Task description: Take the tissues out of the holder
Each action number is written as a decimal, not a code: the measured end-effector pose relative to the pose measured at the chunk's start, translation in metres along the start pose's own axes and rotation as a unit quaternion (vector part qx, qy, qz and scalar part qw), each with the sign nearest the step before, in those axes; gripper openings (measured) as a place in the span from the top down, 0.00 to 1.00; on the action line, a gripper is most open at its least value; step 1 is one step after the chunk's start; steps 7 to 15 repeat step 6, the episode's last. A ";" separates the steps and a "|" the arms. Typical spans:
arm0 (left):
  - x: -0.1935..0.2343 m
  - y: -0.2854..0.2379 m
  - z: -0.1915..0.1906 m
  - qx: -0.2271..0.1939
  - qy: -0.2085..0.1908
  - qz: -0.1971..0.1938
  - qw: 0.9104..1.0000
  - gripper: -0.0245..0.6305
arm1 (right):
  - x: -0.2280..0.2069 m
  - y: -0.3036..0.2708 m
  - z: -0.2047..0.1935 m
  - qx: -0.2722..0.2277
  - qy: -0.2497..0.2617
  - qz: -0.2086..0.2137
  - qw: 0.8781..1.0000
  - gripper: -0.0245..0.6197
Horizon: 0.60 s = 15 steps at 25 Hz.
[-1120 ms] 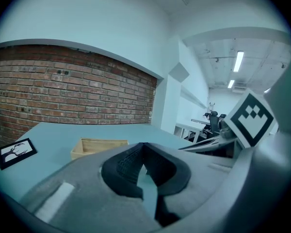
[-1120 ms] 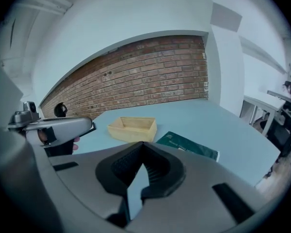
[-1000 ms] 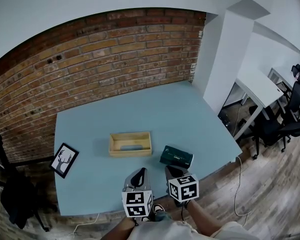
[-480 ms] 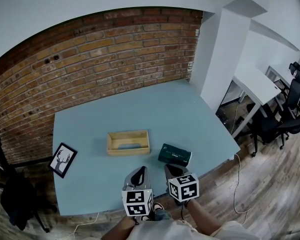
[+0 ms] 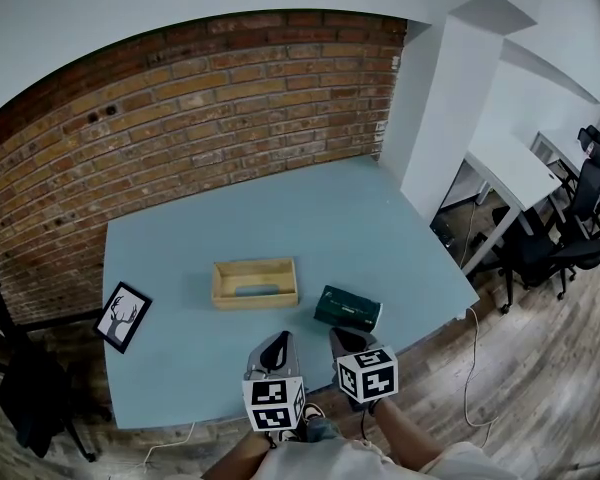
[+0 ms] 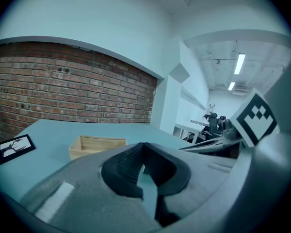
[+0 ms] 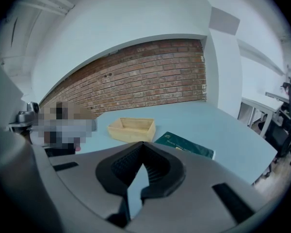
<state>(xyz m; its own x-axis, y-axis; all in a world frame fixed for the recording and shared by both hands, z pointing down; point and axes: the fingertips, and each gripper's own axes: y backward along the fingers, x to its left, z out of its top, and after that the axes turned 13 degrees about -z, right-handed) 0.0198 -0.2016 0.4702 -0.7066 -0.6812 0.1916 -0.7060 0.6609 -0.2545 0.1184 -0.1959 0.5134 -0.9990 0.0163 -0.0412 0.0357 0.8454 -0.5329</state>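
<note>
While the left gripper (image 5: 277,342) and the right gripper (image 5: 342,338) are hovering side by side over the near edge of the table (image 5: 310,218), each is keeping its jaws pressed together on nothing. The green tissue pack (image 5: 348,309) is lying flat on the tabletop just right of the wooden holder (image 5: 255,300), outside it and not touching it.

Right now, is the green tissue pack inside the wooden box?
No, the green tissue pack lies on the table beside the wooden box.
</note>
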 end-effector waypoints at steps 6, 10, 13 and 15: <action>0.006 0.000 -0.001 -0.003 0.008 0.008 1.000 0.97 | -0.002 -0.003 -0.002 0.001 -0.003 -0.002 1.000 0.96; 0.006 0.000 -0.001 -0.003 0.008 0.008 1.000 0.97 | -0.002 -0.003 -0.002 0.001 -0.003 -0.002 1.000 0.96; 0.006 0.000 -0.001 -0.003 0.008 0.008 1.000 0.97 | -0.002 -0.003 -0.002 0.001 -0.003 -0.002 1.000 0.96; 0.006 0.000 -0.001 -0.003 0.008 0.008 1.000 0.97 | -0.002 -0.003 -0.002 0.001 -0.003 -0.002 1.000 0.96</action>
